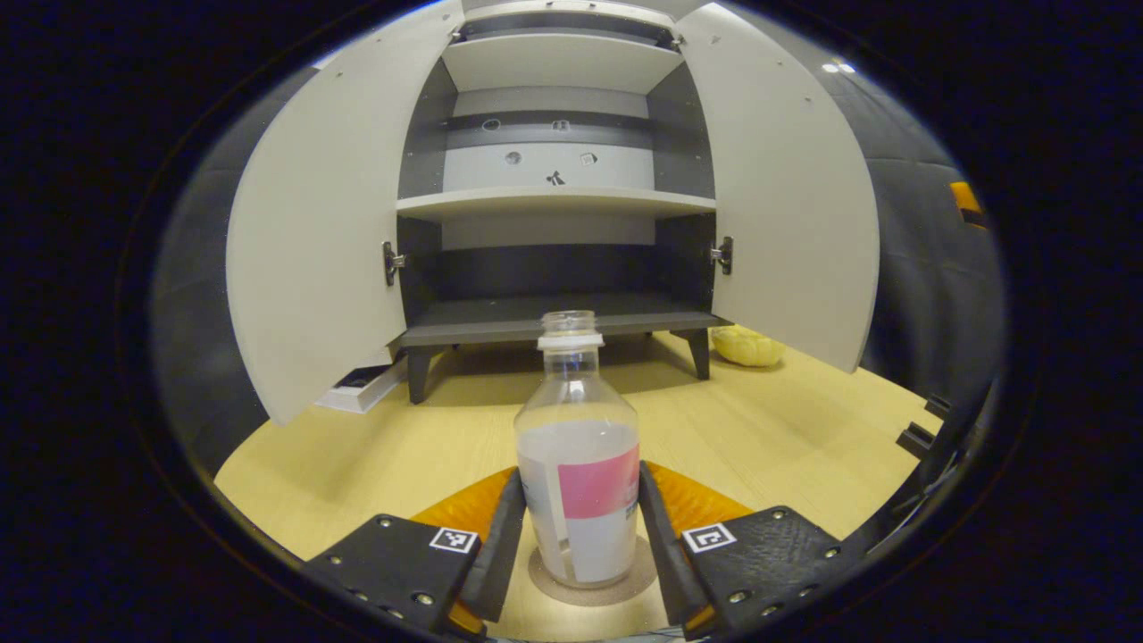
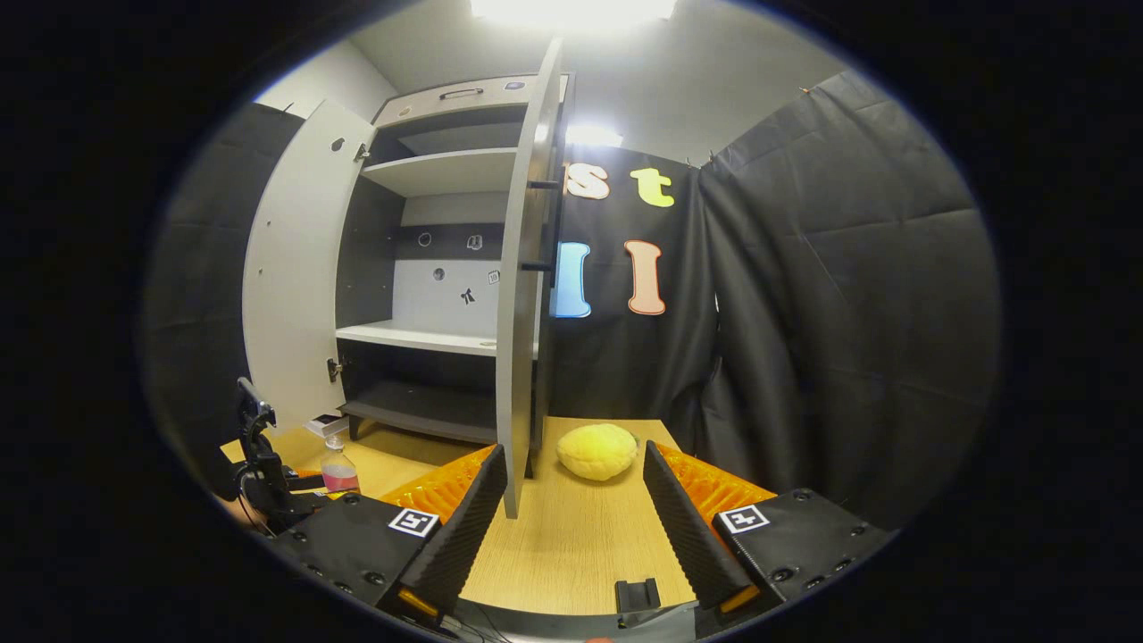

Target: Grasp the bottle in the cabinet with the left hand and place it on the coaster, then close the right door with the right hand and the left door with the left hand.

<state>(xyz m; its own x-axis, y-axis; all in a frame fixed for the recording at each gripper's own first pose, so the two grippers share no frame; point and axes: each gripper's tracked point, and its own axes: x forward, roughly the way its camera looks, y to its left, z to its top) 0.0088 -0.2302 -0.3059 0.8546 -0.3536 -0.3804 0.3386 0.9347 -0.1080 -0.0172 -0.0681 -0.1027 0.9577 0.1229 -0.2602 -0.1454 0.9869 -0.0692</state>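
Bottle (image 1: 579, 464) stands upright on coaster (image 1: 591, 585), left gripper (image 1: 579, 527) fingers flanking it; whether they press, I cannot tell. Recommend parting straight apart, withdrawing level. Right gripper (image 2: 576, 500) spread.

A pale wooden desk (image 1: 786, 429) carries everything here. A yellow, rounded, soft-looking lump (image 2: 596, 451), perhaps a plush toy or a bun, lies on the desk near its far edge, close to the black cloth wall (image 2: 848, 295). In the left gripper view the same yellow thing shows toward the desk's far right side. A flat white box (image 1: 362, 386) with a dark inside lies on the desk at its far left side. Its contents are too small to tell. A small black clip-like part (image 2: 638, 593) sits at the desk's near edge. A bright ceiling light (image 2: 571, 9) glares overhead above a plain grey wall (image 2: 714, 80).
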